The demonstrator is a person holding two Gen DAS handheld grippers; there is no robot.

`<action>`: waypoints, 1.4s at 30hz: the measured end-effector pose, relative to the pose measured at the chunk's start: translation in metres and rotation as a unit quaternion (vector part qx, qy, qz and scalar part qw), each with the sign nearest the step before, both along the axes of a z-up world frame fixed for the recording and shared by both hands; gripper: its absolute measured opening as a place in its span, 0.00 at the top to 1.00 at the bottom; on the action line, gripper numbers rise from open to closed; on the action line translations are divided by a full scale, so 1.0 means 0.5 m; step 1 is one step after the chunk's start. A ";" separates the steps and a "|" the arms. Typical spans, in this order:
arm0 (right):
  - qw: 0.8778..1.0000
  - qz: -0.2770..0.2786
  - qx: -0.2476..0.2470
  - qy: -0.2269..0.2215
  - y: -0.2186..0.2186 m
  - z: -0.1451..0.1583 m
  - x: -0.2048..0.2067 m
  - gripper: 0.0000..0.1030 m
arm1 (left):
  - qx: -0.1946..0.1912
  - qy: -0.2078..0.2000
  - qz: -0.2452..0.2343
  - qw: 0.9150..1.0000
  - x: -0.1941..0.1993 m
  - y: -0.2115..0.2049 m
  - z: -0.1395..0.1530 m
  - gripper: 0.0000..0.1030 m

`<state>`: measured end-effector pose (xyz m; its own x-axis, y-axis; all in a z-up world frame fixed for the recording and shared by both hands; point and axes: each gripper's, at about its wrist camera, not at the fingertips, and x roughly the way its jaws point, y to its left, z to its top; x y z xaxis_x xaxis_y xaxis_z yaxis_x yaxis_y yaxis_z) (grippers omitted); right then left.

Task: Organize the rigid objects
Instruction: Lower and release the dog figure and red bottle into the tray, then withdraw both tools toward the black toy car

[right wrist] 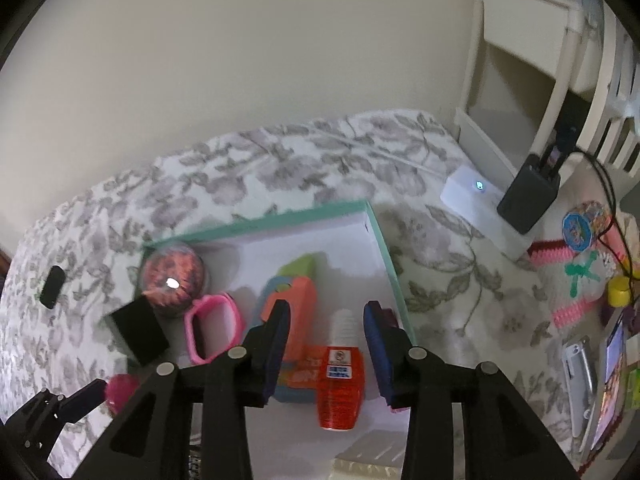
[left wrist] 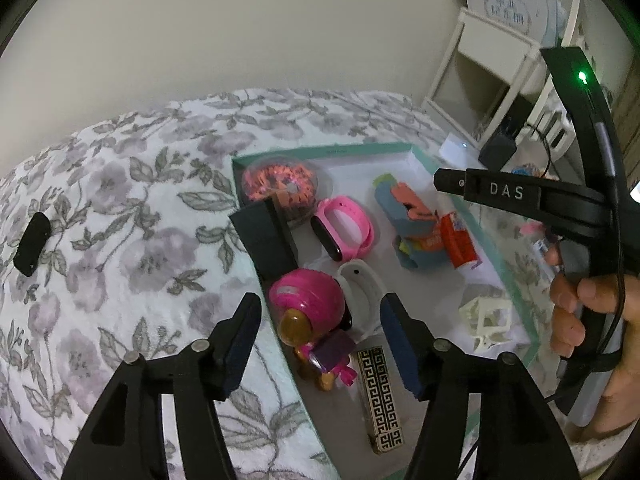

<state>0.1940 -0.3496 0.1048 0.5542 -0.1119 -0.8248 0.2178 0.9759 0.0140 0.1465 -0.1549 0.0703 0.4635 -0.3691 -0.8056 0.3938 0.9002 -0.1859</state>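
A shallow cardboard box with a teal rim and white floor (left wrist: 460, 200) lies open on the flowered bedspread, holding the sorted pieces. In its far left corner sits a clear dome with orange and black speckles (left wrist: 280, 186); a black rectangular block (left wrist: 266, 242) leans against the left wall just in front of it. Beside these lies a pink wristband with a dark face (left wrist: 344, 232), and further right an orange and blue toy gun (right wrist: 294, 320) with a small red bottle with a white ribbed cap (right wrist: 340, 384) alongside. Nearer, a pink-helmeted toy figure (left wrist: 308, 312) lies tilted, seemingly touching a white band (left wrist: 362, 292); a gold and black patterned bar (left wrist: 380, 396) and a cream lattice piece (left wrist: 486, 316) rest on the floor
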 end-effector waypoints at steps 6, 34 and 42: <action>0.999 0.027 0.011 -0.033 0.032 0.033 -0.008 0.54 | -0.013 -0.020 0.032 0.999 0.000 0.031 0.026 0.36; 0.986 0.165 -0.011 -0.024 0.251 -0.018 0.005 0.01 | -0.018 -0.088 0.268 0.959 0.021 0.325 0.026 0.03; 0.980 0.197 -0.005 -0.034 0.317 -0.027 -0.001 0.00 | -0.021 -0.113 0.314 0.943 0.010 0.440 0.028 0.03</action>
<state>0.1933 -0.1909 0.0913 0.6091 0.1135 -0.7850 -0.1776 0.9841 0.0046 0.1517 0.0650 0.0844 0.7586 0.0049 -0.6515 -0.1799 0.9627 -0.2023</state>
